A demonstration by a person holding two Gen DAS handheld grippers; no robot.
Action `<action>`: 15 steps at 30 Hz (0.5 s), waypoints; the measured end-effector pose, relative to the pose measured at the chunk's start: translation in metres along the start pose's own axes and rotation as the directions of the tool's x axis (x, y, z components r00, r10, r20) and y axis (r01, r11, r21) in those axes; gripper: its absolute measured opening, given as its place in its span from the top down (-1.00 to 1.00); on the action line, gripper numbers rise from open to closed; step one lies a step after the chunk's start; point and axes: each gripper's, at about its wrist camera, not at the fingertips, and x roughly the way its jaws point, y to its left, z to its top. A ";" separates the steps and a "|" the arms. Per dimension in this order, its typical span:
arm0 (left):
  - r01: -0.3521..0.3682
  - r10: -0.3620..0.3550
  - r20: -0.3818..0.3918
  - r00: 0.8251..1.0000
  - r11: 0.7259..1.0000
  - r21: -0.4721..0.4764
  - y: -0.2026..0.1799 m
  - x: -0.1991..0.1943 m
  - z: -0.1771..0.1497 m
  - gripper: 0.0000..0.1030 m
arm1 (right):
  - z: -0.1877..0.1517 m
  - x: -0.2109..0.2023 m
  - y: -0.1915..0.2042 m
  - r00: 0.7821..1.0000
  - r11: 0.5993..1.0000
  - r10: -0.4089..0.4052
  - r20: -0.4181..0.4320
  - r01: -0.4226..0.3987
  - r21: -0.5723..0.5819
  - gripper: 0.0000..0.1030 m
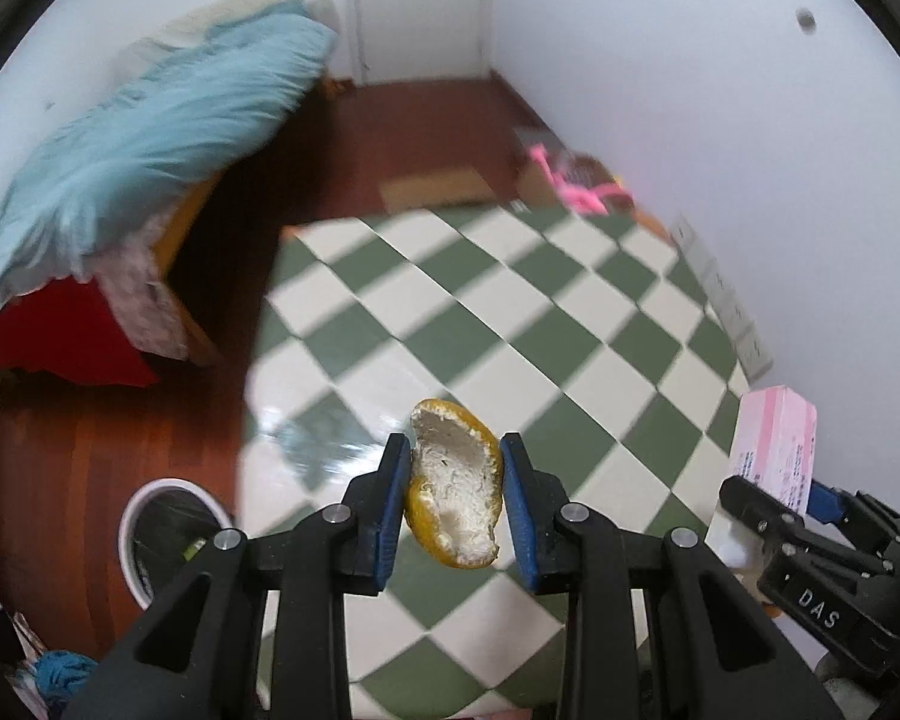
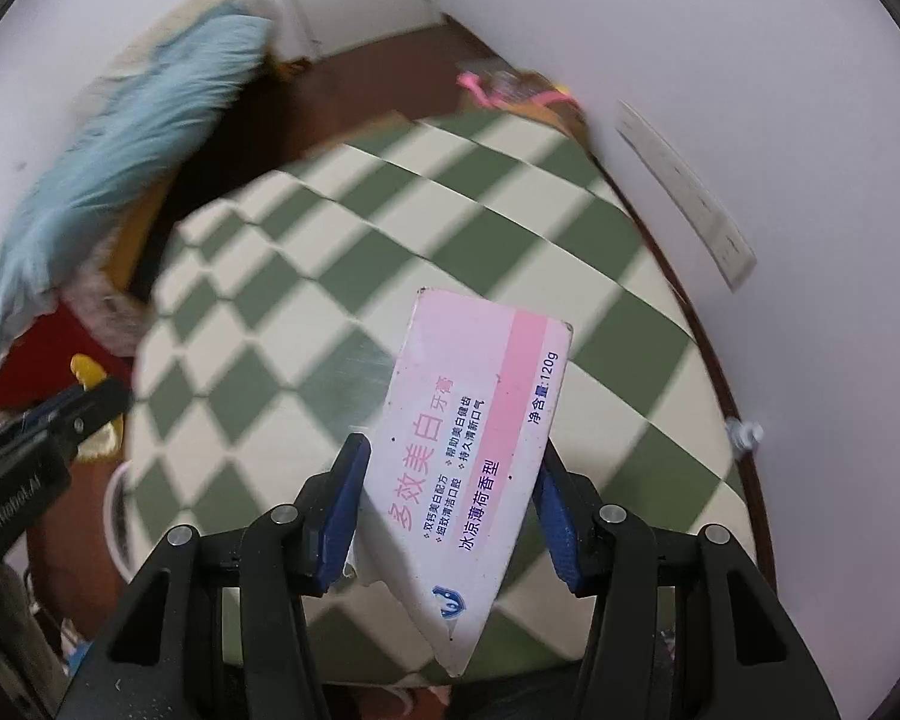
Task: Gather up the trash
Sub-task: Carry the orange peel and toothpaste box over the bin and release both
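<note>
My left gripper [image 1: 455,468] is shut on a yellow citrus peel [image 1: 457,492], white pith facing me, held above the green and white checked table [image 1: 510,312]. My right gripper [image 2: 450,474] is shut on a pink and white toothpaste box [image 2: 468,450], held above the same table [image 2: 390,228]. The right gripper with the box [image 1: 774,450] shows at the right edge of the left wrist view. The left gripper with the peel [image 2: 87,375] shows at the left edge of the right wrist view. A white-rimmed trash bin [image 1: 162,534] with a dark liner stands on the floor left of the table.
A bed with a light blue blanket [image 1: 138,144] and a red cloth [image 1: 48,336] stands to the left. A box with pink items [image 1: 570,174] sits beyond the table's far corner. A white power strip [image 1: 720,294] runs along the right wall. The floor [image 1: 60,480] is red-brown wood.
</note>
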 end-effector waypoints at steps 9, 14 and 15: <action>-0.078 0.087 0.065 0.994 0.988 -0.135 0.113 -0.060 -0.010 0.48 | 0.002 -0.058 0.124 0.981 0.969 0.180 0.065 -0.166 -0.186 -0.07; -0.145 0.156 0.042 0.987 0.968 -0.203 0.174 -0.066 -0.031 0.48 | -0.010 -0.063 0.200 0.966 0.927 0.258 0.029 -0.239 -0.289 -0.07; -0.160 0.170 0.025 0.985 0.961 -0.227 0.192 -0.062 -0.039 0.48 | -0.014 -0.059 0.215 0.963 0.917 0.270 0.014 -0.252 -0.308 -0.07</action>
